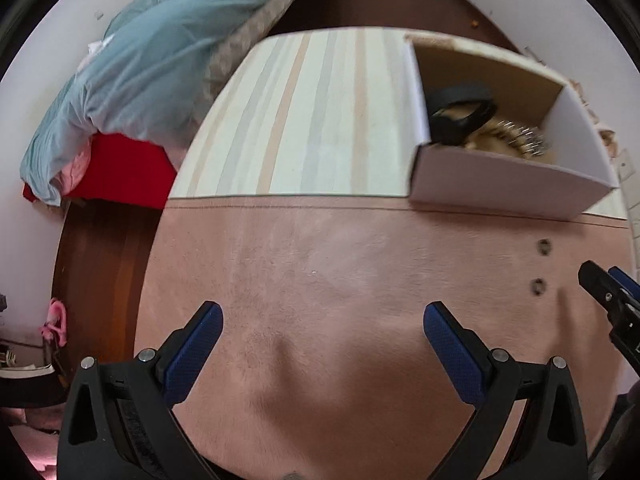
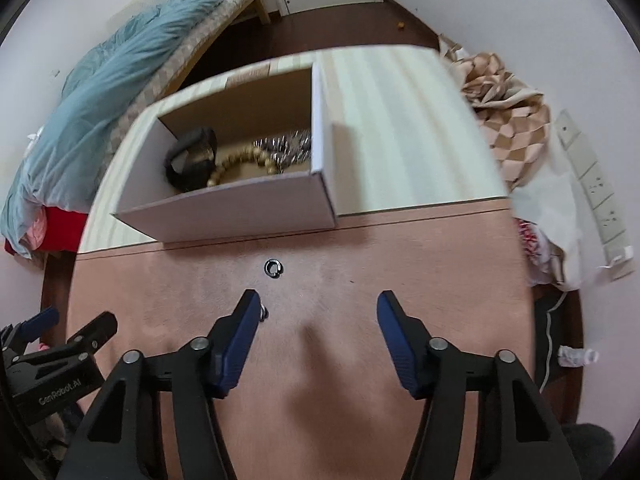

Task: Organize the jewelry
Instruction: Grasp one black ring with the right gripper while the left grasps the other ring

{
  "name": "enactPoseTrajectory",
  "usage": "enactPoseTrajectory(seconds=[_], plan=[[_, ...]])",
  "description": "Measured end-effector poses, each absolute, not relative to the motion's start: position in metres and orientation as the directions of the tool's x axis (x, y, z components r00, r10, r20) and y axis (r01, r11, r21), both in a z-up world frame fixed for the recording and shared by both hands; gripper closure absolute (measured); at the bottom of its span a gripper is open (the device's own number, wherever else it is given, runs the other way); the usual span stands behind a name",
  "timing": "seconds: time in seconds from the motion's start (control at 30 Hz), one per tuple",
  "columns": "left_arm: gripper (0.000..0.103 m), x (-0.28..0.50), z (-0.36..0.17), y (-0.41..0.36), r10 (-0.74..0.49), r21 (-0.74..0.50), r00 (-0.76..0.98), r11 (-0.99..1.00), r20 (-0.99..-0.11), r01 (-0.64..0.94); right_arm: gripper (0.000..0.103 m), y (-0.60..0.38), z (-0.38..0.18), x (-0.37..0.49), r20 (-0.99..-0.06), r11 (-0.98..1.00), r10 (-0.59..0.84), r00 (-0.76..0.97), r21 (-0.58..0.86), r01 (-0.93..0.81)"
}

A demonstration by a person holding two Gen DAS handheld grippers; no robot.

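Note:
A white cardboard box (image 2: 240,210) stands on the striped cloth at the back of the table; it also shows in the left wrist view (image 1: 512,184). In it lie a black band (image 2: 190,158), a wooden bead bracelet (image 2: 244,160) and silver jewelry (image 2: 294,146). Two small dark rings (image 1: 543,246) (image 1: 538,286) lie on the pink mat. One ring (image 2: 273,268) lies ahead of my open, empty right gripper (image 2: 316,312); the other (image 2: 263,313) is partly hidden by its left finger. My left gripper (image 1: 322,320) is open and empty over bare mat.
The pink mat (image 1: 320,260) covers the near half of the table, the striped cloth (image 1: 312,120) the far half. A bed with a blue duvet (image 1: 152,60) stands to the left. Patterned fabric (image 2: 508,108) and a power strip (image 2: 592,188) lie at the right edge.

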State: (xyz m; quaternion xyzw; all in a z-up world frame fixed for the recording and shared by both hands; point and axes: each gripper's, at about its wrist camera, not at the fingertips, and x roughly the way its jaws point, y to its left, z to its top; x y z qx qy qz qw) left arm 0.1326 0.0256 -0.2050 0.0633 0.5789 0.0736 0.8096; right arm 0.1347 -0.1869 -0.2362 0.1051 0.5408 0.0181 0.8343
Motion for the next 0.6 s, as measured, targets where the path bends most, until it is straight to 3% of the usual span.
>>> enactPoseTrajectory(seconds=[0.3,0.4,0.6], plan=[[0.001,0.148,-0.220,0.039,0.237,0.232,0.286,0.971,-0.929,-0.052,0.057,-0.154,-0.254,0.153,-0.875,0.991,0.118,0.469,0.134,0.002],[0.001,0.150,-0.221,0.040,0.242,0.237,0.283,0.970,-0.928,-0.053,0.089,-0.142,-0.254,0.154,-0.871,0.998,0.066,0.487,0.063,-0.022],[0.001,0.147,-0.214,0.029,0.211,0.211,0.315,0.977,-0.926,-0.032,0.090,-0.158,-0.245,0.140,-0.863,0.996,0.076,0.500,0.088,-0.001]])
